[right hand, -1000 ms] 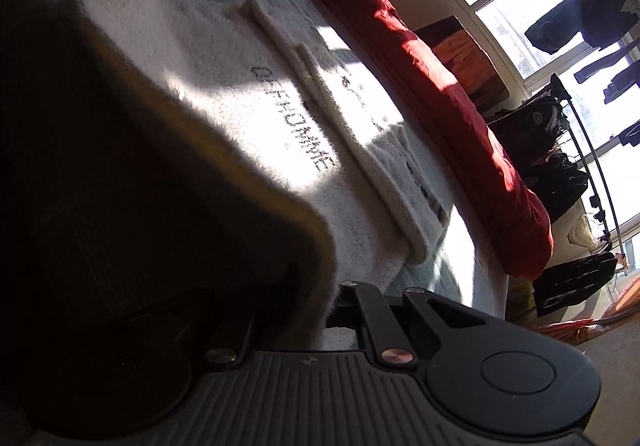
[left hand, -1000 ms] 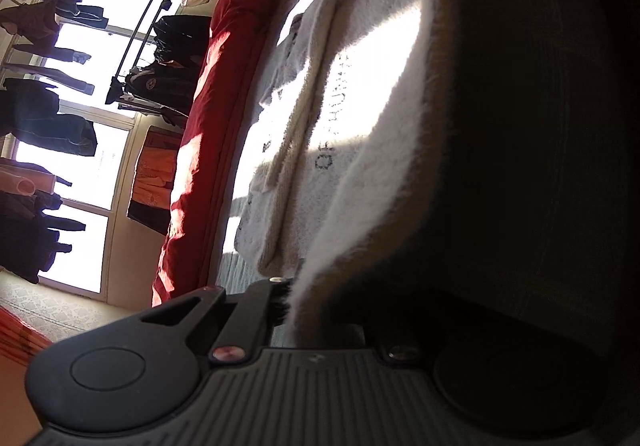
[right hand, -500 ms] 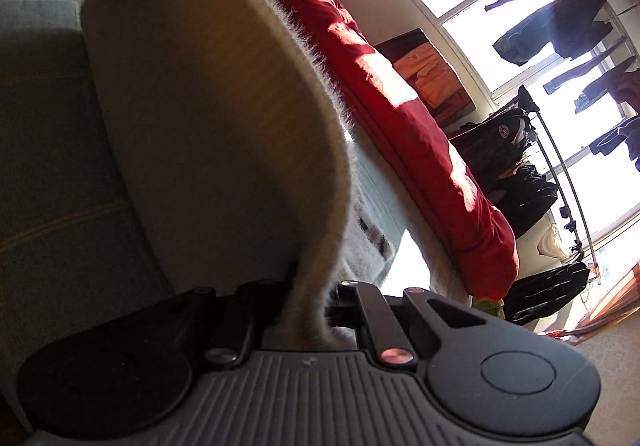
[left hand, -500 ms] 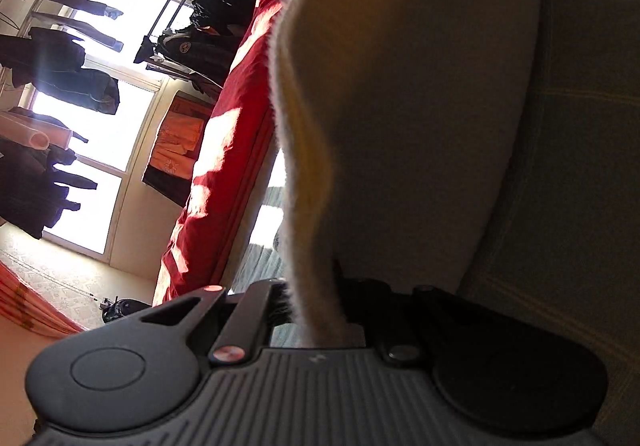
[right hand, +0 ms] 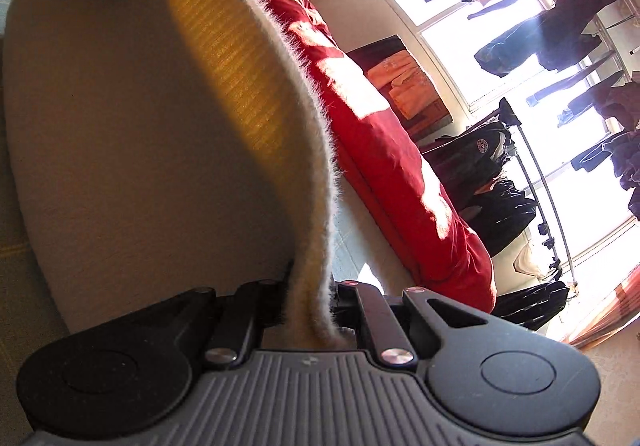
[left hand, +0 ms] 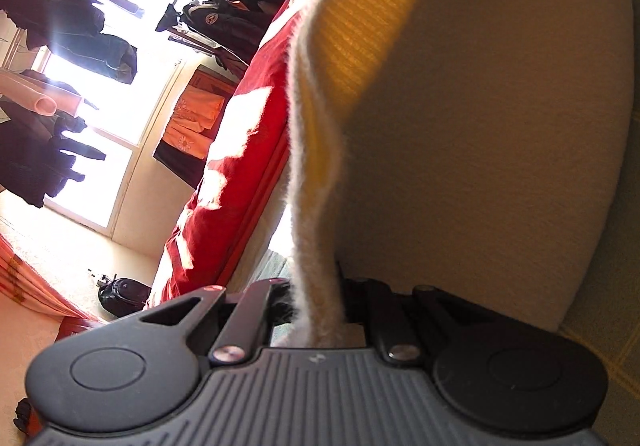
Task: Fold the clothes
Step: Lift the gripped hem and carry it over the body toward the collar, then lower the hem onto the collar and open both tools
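Two grippers, left (left hand: pixel 316 310) and right (right hand: pixel 308 306), fingers clenched on cream fuzzy knit garment (left hand: pixel 480 125) (right hand: pixel 140 125), its edge lifted above grey-checked bed (right hand: pixel 352 234); red duvet (left hand: pixel 248 149) along far edge.

From where I sit, a long red quilt (left hand: pixel 240 149) runs along the far edge of the bed, sunlit in patches. Beyond it I see a bright window (right hand: pixel 500 13) with dark clothes (left hand: pixel 84 33) hanging in front of it, and a pink tube (left hand: pixel 36 97) up among them. A metal clothes rack (right hand: pixel 536 181) holds black jackets (right hand: pixel 476 153). An orange cloth (left hand: pixel 196 117) hangs over a dark piece of furniture by the wall. I can make out a black bag (left hand: pixel 124 296) on the pale floor, near an orange striped curtain (left hand: pixel 28 278).
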`<state>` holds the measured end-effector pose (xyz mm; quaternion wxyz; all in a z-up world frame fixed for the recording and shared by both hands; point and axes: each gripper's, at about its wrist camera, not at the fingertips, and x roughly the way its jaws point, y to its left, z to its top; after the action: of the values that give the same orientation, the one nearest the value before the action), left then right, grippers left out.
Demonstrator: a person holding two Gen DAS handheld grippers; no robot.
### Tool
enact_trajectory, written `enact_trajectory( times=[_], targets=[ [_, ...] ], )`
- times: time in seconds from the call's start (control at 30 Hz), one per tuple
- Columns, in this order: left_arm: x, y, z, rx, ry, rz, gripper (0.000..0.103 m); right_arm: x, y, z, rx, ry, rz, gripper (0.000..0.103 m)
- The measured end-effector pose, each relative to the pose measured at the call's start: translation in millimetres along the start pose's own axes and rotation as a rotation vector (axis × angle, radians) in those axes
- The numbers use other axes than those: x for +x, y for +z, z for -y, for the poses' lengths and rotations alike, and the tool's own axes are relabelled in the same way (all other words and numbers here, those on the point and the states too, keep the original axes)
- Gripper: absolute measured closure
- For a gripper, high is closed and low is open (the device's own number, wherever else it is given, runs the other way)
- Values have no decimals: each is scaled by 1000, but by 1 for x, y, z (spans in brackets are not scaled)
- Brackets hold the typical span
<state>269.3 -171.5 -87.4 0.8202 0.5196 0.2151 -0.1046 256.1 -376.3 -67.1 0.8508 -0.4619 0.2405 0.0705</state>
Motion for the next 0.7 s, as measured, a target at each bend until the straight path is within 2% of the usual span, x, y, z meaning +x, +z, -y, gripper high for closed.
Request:
enact_trajectory(
  times=[0.43, 0.6, 0.63, 0.7],
  targets=[
    [102, 9, -10, -67, -63, -78, 94, 123, 20, 9, -3, 28, -36, 94],
    [121, 7, -2, -76, -86, -90, 93, 159, 20, 3, 6, 51, -54, 94],
    [121, 5, 2, -78, -91, -94, 88, 164, 18, 2, 12, 59, -59, 94],
    [122, 3, 6, -91, -102, -96, 88, 175, 14, -3, 24, 74, -74, 92]
  ],
)
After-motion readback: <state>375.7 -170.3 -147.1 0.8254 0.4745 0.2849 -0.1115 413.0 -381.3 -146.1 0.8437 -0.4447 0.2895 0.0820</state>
